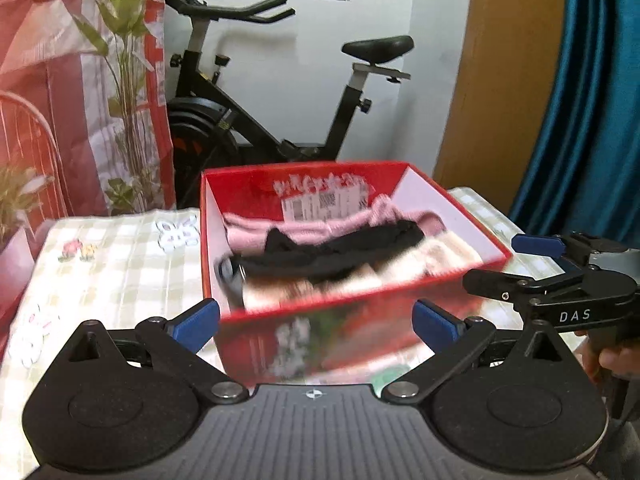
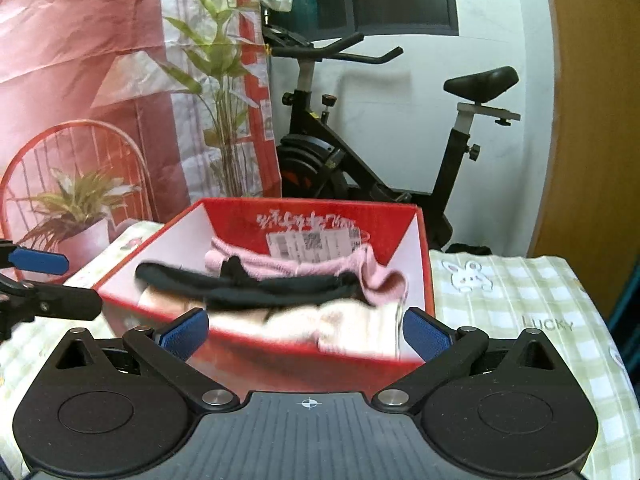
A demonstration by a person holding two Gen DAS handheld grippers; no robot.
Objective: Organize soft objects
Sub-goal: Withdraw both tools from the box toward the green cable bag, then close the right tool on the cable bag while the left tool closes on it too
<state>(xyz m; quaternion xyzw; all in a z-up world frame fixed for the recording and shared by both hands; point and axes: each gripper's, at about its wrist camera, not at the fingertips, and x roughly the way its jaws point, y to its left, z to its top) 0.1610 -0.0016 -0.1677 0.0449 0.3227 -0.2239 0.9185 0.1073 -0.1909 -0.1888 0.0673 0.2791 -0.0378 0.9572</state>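
Both hand-held grippers released, nothing between their fingers.
The black garment (image 2: 256, 288) lies lengthwise across the red box (image 2: 426, 280), left hand-held gripper (image 1: 316, 320) and right hand-held gripper (image 2: 306, 334) just short of it.

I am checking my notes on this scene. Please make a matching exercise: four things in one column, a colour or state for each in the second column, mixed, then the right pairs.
1. box
2. cloth across the middle of the box
3. cloth at the far wall of the box
4. left gripper

a. pink
b. open, holding nothing
c. red
d. black

Pairs: 1-c, 2-d, 3-a, 4-b
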